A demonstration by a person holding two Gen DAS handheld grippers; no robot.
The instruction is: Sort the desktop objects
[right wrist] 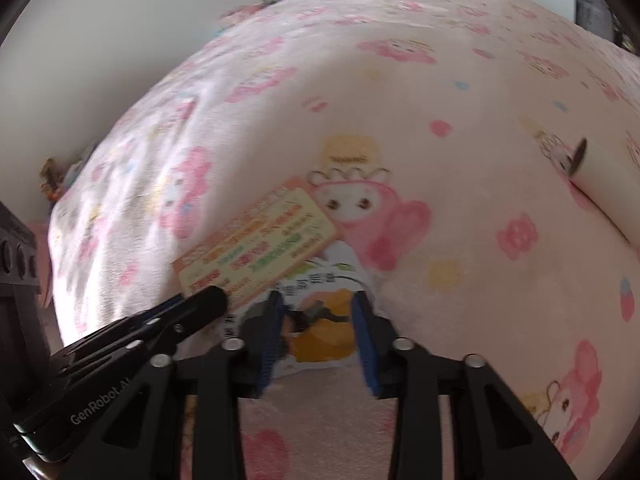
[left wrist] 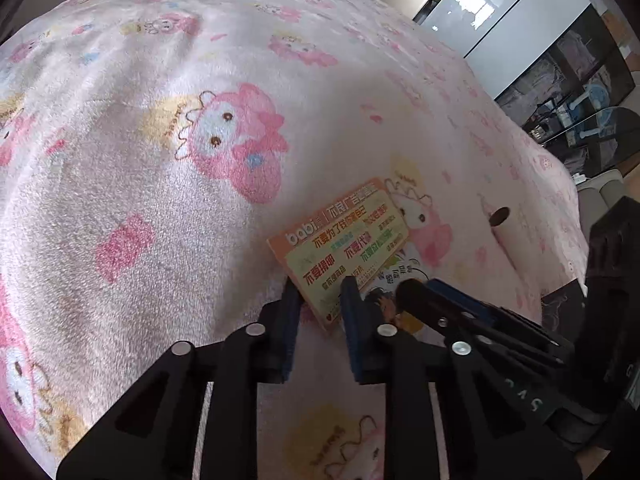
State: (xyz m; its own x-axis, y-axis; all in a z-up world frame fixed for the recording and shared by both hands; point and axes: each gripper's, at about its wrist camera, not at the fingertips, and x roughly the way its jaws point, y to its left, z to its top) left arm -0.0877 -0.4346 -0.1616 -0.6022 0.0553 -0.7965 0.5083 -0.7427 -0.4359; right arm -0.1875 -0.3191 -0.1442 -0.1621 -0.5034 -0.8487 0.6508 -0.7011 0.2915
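Left gripper pinches the orange printed card; right gripper, spread, straddles the white cartoon leaflet. Lift slowly, they overlap.

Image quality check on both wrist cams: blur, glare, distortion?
Left wrist: sharp; card text legible, blanket bulges from fisheye, window glare on the cabinet top right. Right wrist: softer, card print smeared, left side of the blanket streaked by blur; roll readable.
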